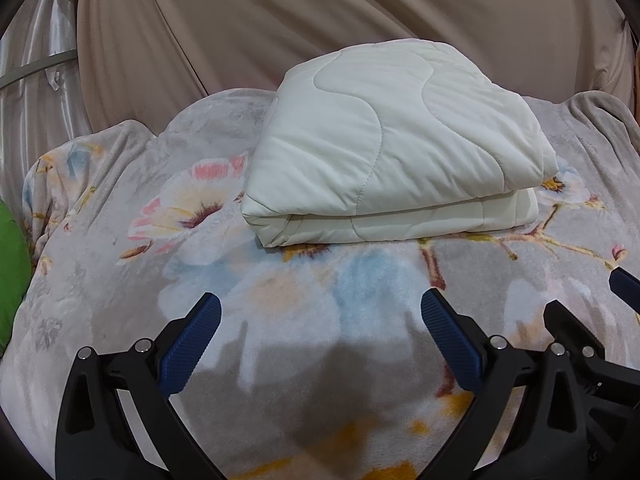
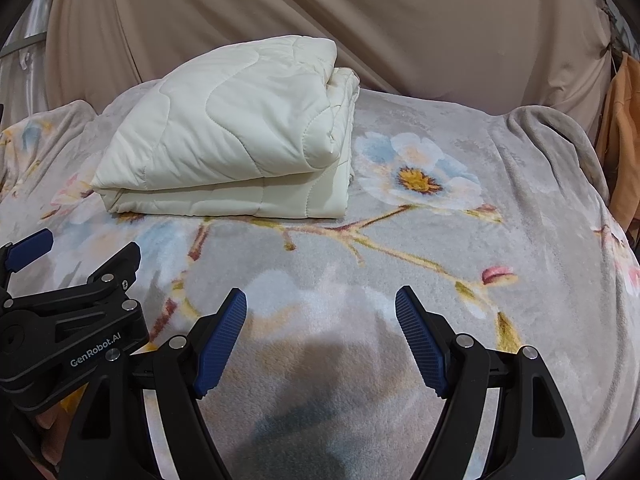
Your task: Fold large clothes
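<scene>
Resting on a floral fleece blanket (image 1: 100,280) that covers the work surface, a cream quilted comforter (image 1: 396,140) lies folded into a compact, thick rectangular bundle. Wavy stitch lines run across its top panel. In the left wrist view the bundle sits ahead of the gripper, slightly right of centre, with its rounded folded edge facing the camera and two stacked layers visible along that edge. In the right wrist view the same comforter (image 2: 224,132) sits ahead and to the left, and its right end shows several stacked layers where the folds meet.

The left gripper (image 1: 320,316) stands released: its two blue ribbed pads are spread wide apart, with only blanket showing between them. It hovers over the near part of the blanket, well apart from the comforter. The right gripper (image 2: 320,312) is likewise spread wide, nothing between its blue pads, and it also sits short of the bundle. The two grippers are close beside each other: each view catches part of the other tool at its inner edge.

A large blue and white printed flower (image 2: 420,176) lies on the blanket just beside the right end of the comforter. A beige draped cloth (image 1: 320,8) fills the background behind the bed. A green object (image 1: 12,272) shows at the far left edge of the left wrist view, and an orange fabric (image 2: 620,140) hangs at the far right edge of the right wrist view
</scene>
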### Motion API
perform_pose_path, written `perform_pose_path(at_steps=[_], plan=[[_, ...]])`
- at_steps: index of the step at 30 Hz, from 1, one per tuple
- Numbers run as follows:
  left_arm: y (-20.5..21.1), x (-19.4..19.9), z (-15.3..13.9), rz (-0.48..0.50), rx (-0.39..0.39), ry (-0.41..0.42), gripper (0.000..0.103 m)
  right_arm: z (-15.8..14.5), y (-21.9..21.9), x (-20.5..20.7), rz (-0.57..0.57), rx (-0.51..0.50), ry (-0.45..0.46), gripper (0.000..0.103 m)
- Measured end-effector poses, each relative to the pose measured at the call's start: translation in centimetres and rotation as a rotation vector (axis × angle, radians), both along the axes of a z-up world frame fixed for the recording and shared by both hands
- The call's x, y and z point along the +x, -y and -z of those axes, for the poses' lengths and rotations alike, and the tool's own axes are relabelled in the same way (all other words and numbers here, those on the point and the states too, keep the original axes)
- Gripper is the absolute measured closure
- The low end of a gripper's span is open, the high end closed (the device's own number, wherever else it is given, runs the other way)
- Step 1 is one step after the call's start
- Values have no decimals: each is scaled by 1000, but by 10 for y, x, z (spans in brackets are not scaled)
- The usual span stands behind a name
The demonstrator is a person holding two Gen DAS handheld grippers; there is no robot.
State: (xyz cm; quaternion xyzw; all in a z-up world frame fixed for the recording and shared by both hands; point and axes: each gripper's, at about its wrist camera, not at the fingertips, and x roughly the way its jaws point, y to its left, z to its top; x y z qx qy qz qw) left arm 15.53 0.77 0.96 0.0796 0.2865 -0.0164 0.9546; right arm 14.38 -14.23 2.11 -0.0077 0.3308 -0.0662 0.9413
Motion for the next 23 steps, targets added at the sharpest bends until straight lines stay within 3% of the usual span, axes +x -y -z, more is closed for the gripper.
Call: perform_pose_path(at_steps=[23], plan=[[-1,-1,-2,6,17,16,8,-2,-2,-2,14,-10,5,28]])
